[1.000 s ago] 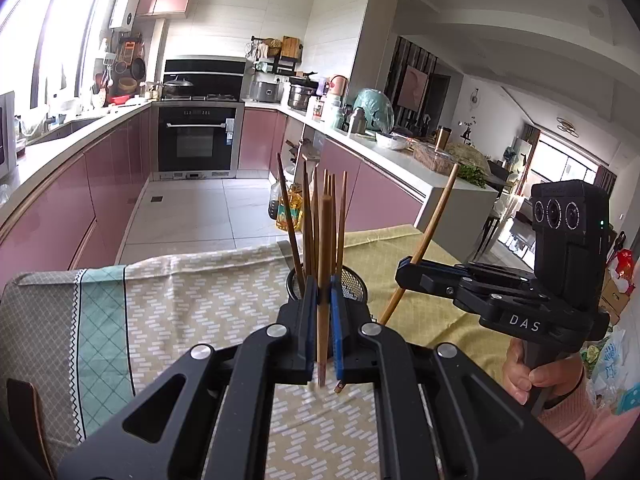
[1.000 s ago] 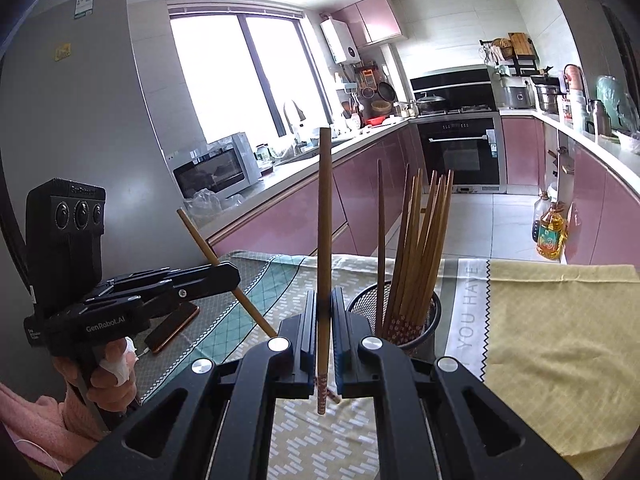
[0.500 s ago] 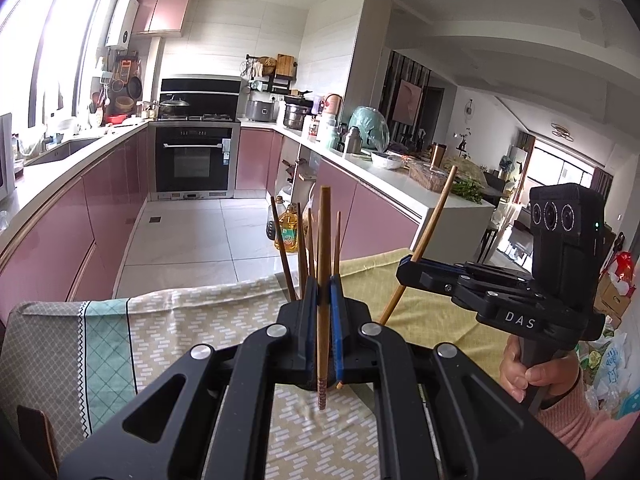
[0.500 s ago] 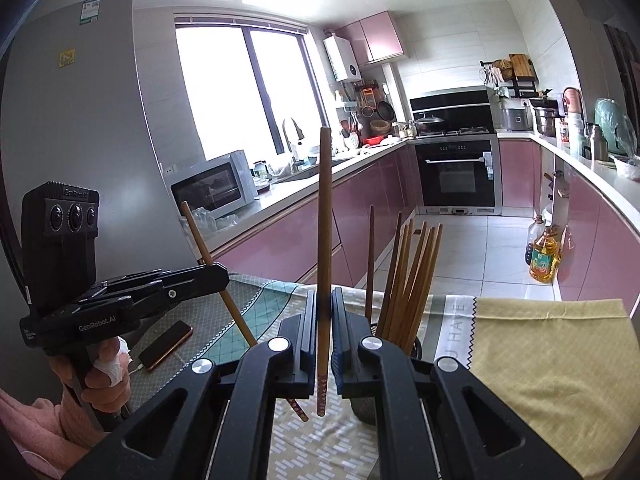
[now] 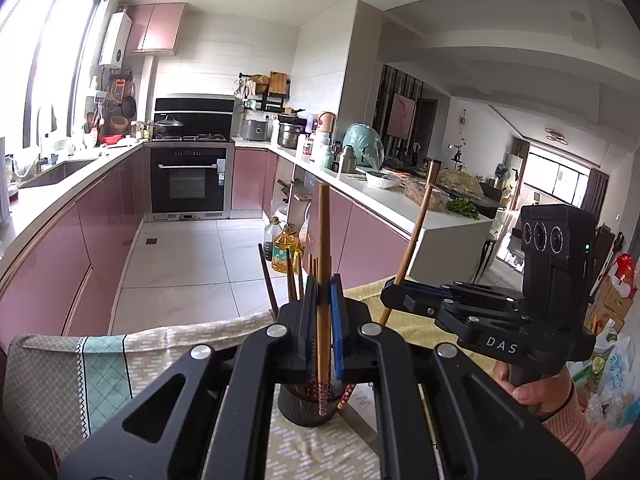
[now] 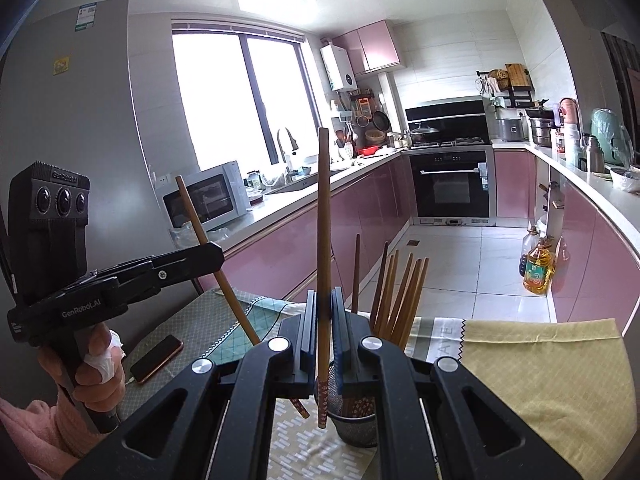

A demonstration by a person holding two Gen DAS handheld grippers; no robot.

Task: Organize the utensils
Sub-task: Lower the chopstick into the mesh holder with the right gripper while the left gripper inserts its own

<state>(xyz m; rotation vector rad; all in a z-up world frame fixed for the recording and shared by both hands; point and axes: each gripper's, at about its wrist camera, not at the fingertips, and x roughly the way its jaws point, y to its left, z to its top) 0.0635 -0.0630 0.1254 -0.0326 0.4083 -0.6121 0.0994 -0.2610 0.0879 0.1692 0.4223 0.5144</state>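
Chopsticks were mostly sorted already: a bunch stood upright in the black mesh holder (image 6: 356, 424) on the tablecloth (image 6: 552, 364). Two were left, I'd guess. The left gripper (image 5: 324, 320) was clamped on one chopstick (image 5: 323, 240), the right gripper (image 6: 325, 328) pinched another chopstick (image 6: 323, 220), both held just above the holder and not dropped in yet.
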